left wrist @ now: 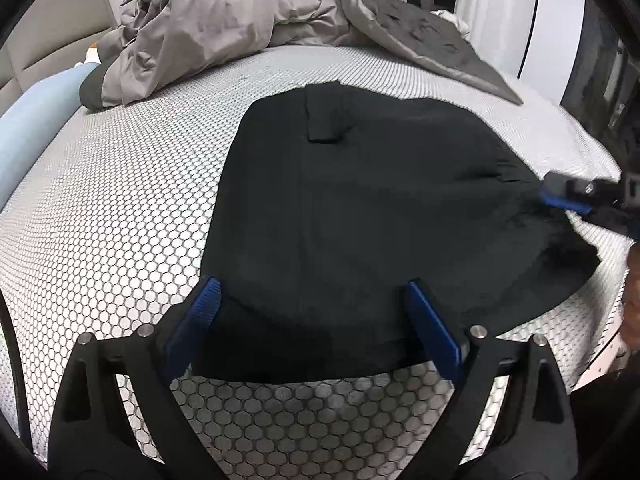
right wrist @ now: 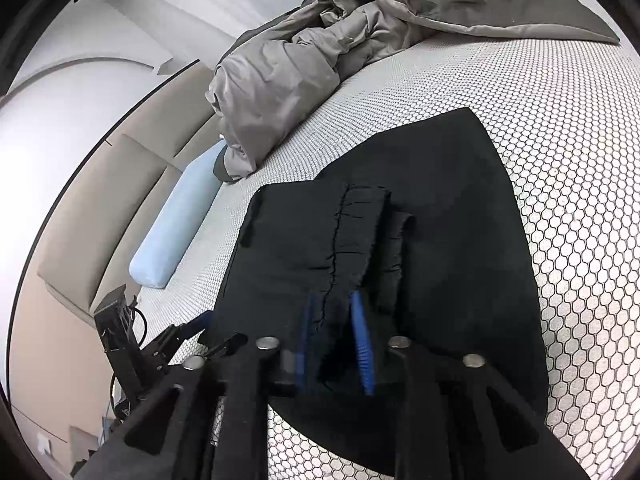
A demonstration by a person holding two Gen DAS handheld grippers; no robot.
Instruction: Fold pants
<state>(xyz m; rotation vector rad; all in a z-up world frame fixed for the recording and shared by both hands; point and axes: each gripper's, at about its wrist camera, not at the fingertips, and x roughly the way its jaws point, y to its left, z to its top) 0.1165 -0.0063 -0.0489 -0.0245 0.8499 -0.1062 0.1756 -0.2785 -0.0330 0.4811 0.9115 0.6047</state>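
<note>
Honeycomb-patterned mattress (left wrist: 120, 208) at centre, crumpled grey duvet (left wrist: 208, 28) upper left. Flat on it, black matte pants (left wrist: 360, 208). Left gripper (left wrist: 312, 320) spread wide, empty; right gripper (right wrist: 336, 344) narrowly parted around gathered waistband.

No legible text anywhere.
</note>
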